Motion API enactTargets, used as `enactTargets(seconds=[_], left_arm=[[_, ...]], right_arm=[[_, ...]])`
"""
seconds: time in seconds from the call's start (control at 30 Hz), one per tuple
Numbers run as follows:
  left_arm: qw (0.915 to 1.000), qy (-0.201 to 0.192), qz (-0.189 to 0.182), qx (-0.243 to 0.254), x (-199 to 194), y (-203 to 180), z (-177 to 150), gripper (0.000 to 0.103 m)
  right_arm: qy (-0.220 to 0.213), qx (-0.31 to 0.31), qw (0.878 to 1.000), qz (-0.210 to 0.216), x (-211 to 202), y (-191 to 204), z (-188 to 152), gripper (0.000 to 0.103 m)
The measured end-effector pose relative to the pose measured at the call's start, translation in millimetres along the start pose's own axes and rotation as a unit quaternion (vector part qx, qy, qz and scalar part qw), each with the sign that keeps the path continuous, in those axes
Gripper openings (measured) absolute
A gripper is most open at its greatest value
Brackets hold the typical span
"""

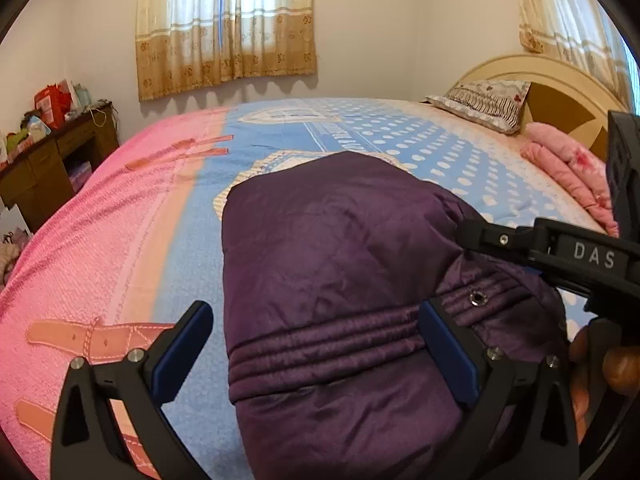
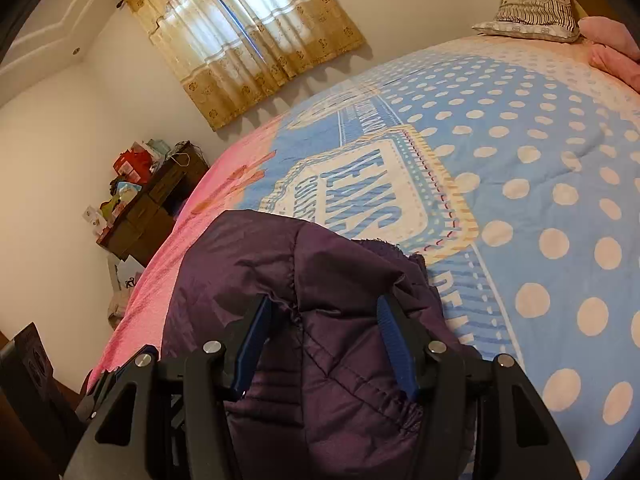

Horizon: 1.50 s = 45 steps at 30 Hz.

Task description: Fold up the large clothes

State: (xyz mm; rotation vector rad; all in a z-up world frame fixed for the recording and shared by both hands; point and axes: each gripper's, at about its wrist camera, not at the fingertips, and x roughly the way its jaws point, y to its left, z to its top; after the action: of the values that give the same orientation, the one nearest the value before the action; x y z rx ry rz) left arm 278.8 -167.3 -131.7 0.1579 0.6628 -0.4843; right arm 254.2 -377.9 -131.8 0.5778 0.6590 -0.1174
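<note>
Your left claw [image 1: 316, 348] stood wide over the folded purple jacket [image 1: 340, 280] on the bed [image 1: 120, 240]. Only that view showed your right claw [image 2: 324, 336] pressing the jacket, spread wide too.

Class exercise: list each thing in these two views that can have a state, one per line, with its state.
Purple jacket: folded into a bundle, lying on the bedspread.
Left tool: open, straddling the jacket's near edge.
Right tool: open, over the jacket.
Curtains: drawn shut.
Pillow: propped against the headboard.
</note>
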Motion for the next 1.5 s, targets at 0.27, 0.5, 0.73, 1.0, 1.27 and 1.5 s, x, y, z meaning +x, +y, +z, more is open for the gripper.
enactTargets(seconds=[0.27, 0.5, 0.73, 1.0, 1.27, 1.5], left_arm=[[0.999, 0.027, -0.024, -0.025, 8, 2, -6, 0.103], [0.9989, 0.027, -0.019, -0.032, 9, 0, -7, 0.103], [0.9985, 0.028, -0.02, -0.042, 13, 3, -8, 0.103], [0.9979, 0.031, -0.026, -0.049, 15, 6, -8, 0.103], [0.9975, 0.033, -0.03, -0.055, 17, 7, -7, 0.103], [0.9975, 0.033, -0.03, -0.055, 16, 7, -8, 0.103]], right_arm=[[-0.006, -0.004, 1.0, -0.004, 17, -4, -4, 0.057], [-0.002, -0.011, 1.0, -0.011, 29, -7, -4, 0.057], [0.001, -0.019, 1.0, -0.017, 38, -9, -2, 0.057], [0.004, -0.02, 1.0, -0.015, 41, -7, 1, 0.057], [0.004, -0.02, 1.0, -0.015, 42, -7, 1, 0.057], [0.003, -0.018, 1.0, -0.013, 43, -6, 2, 0.057]])
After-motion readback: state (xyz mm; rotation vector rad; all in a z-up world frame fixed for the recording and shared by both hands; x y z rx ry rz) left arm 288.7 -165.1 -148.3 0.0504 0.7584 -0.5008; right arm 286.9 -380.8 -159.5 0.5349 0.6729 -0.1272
